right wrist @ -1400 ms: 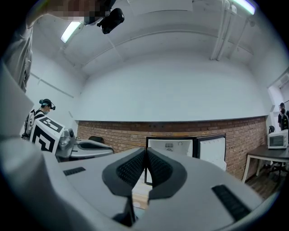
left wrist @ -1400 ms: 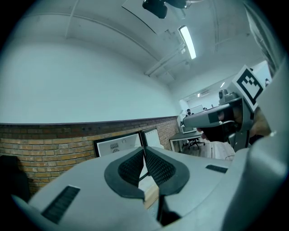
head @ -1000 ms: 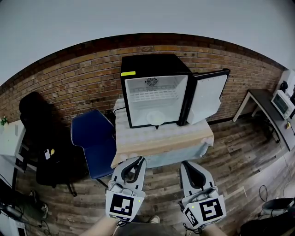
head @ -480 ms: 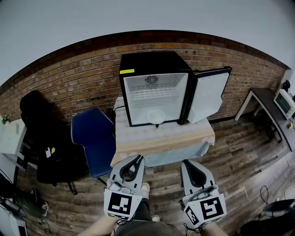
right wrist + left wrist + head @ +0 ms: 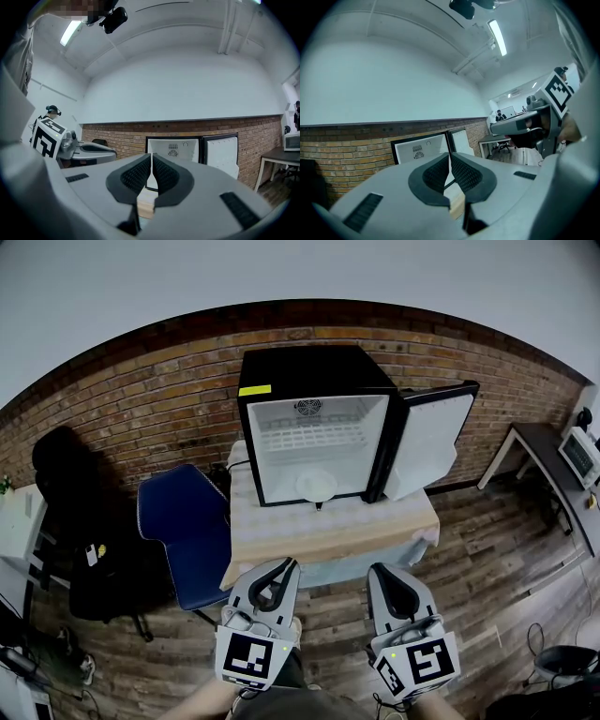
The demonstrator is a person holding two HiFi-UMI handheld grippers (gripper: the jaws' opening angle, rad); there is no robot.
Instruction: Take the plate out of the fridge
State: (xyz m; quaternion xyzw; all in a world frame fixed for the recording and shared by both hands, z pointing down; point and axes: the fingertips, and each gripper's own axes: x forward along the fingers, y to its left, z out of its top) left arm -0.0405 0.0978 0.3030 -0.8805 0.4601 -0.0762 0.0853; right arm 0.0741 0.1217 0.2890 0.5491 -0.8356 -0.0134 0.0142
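A black mini fridge (image 5: 314, 381) stands on a cloth-covered table (image 5: 328, 531) against the brick wall, its door (image 5: 427, 442) swung open to the right. A white plate (image 5: 317, 486) lies on the fridge floor under a wire shelf (image 5: 309, 439). My left gripper (image 5: 281, 568) and right gripper (image 5: 386, 573) hang side by side well in front of the table, both shut and empty. The fridge (image 5: 423, 149) shows beyond the left jaws in the left gripper view, and the fridge (image 5: 173, 151) shows beyond the right jaws in the right gripper view.
A blue chair (image 5: 183, 526) stands left of the table and a dark chair (image 5: 80, 512) further left. A desk with an appliance (image 5: 572, 451) sits at the right. The floor is wood planks.
The fridge and table have grown slightly larger and shifted as the view moved closer. Both grippers keep their place in the view and stay shut.
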